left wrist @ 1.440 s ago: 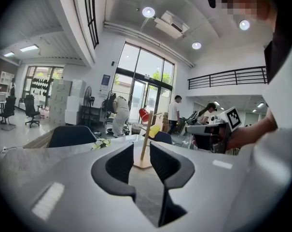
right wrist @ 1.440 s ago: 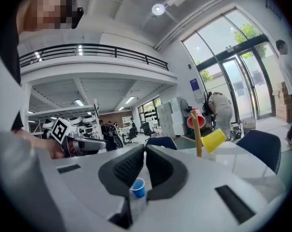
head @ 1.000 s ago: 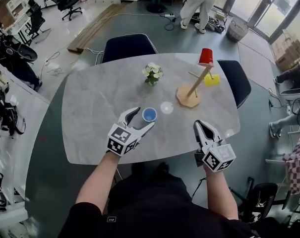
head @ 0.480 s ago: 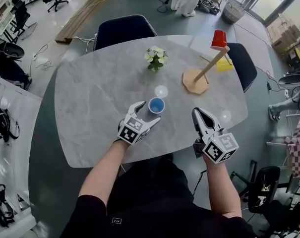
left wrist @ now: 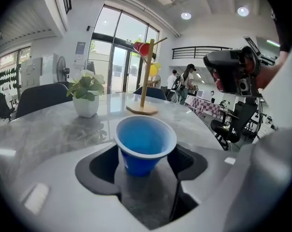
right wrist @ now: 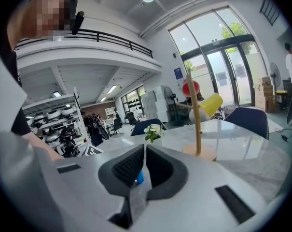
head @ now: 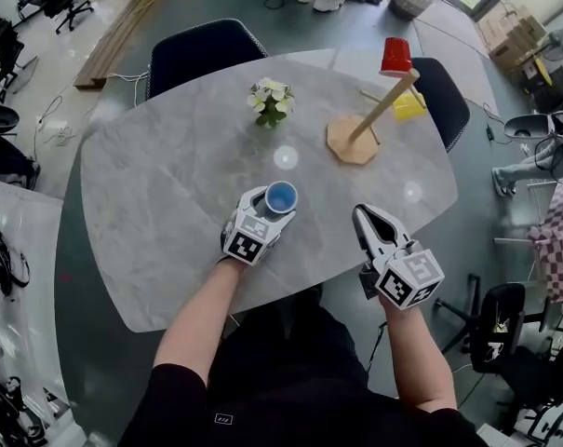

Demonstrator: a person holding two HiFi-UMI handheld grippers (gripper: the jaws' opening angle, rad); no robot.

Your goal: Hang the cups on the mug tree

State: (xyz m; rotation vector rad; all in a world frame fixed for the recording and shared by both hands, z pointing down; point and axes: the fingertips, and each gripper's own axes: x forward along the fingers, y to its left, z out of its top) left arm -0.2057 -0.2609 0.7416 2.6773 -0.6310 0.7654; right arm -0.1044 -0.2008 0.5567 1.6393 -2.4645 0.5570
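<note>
Dropped toward the tabletop since a second ago, when the cup stood only at its fingertips, the left gripper [head: 274, 205] now has its dark pads [left wrist: 103, 164] on either side of the blue cup [left wrist: 145, 146]. Its jaws have just been closing but are not yet pressing, and a gap shows on both sides of the cup's narrow base. The cup stands upright, mouth up, on the grey marble table [head: 160, 203], near the person's edge. The right gripper [head: 365, 220] is just to the side, clenched on nothing and pointing across the table. Farther out stands a small pot of white flowers [head: 268, 103]. Well apart from the blue cup is the wooden mug tree [head: 369, 119], with a red cup [head: 395, 56] capping its post and a yellow cup [head: 408, 106] on a side peg. The likeliest trouble lies in the squeeze. The cup looks light and tapers downward, so pads meeting it off-centre could skid it along the smooth stone or tip it, and a grip low on the taper could let it slide out. Too hard a clamp may buckle its thin wall. Later, the carry has to turn the cup over onto a free peg, and a knock there could rock the tree or dislodge the two cups already hung.
</note>
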